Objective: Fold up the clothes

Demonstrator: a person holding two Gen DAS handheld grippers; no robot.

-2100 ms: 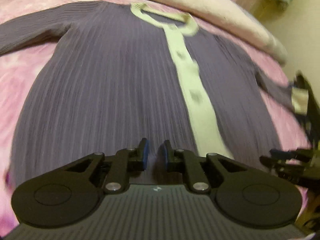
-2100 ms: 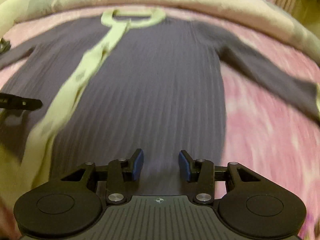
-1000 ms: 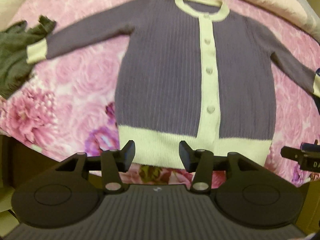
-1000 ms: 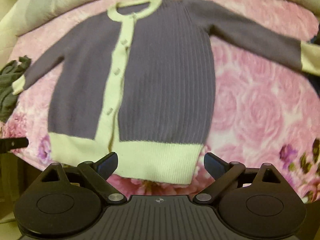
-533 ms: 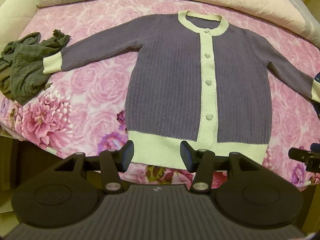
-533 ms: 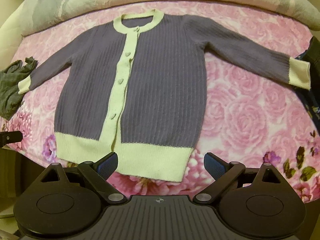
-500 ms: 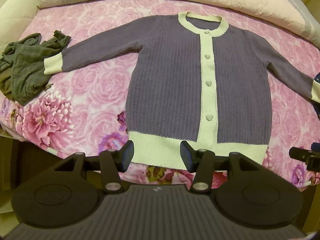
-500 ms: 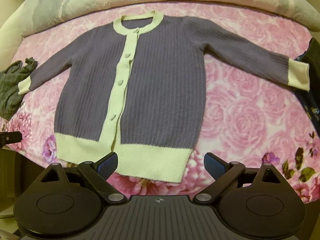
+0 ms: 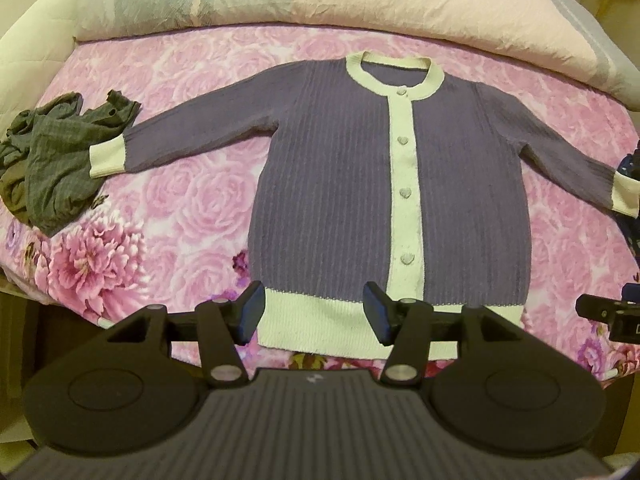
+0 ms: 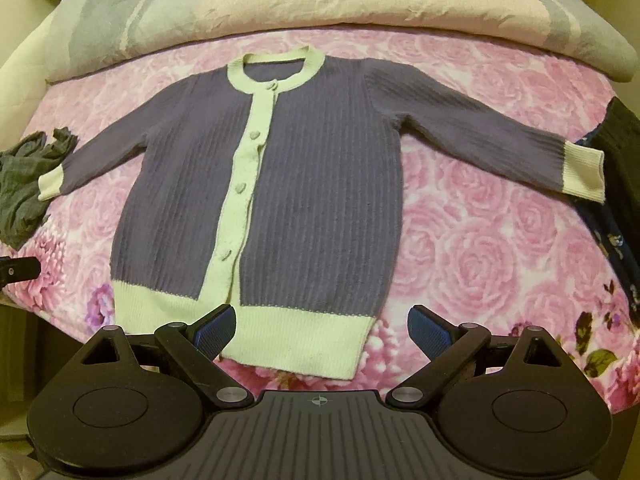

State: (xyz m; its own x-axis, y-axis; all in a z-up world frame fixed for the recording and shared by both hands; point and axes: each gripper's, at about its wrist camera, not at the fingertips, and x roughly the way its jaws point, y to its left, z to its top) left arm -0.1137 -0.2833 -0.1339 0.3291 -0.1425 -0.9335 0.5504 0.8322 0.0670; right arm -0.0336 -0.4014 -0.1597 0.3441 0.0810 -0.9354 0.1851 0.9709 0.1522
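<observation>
Purple cardigan (image 9: 340, 184) spread flat, front up and buttoned, on a bed covered by a pink floral bedspread (image 9: 180, 200).

Both sleeves lie out to the sides, with cream cuffs, hem band and button placket showing. The left claw (image 9: 314, 316) hangs above the near hem with its jaws apart, holding nothing; the right claw (image 10: 320, 326) hangs above the hem's right corner, its jaws spread wider, likewise empty. A crumpled grey-green garment (image 9: 48, 164) touches the left cuff; a dark patterned cloth (image 10: 616, 240) lies by the right cuff. A pale folded duvet (image 10: 320, 4) lies beyond the collar.
</observation>
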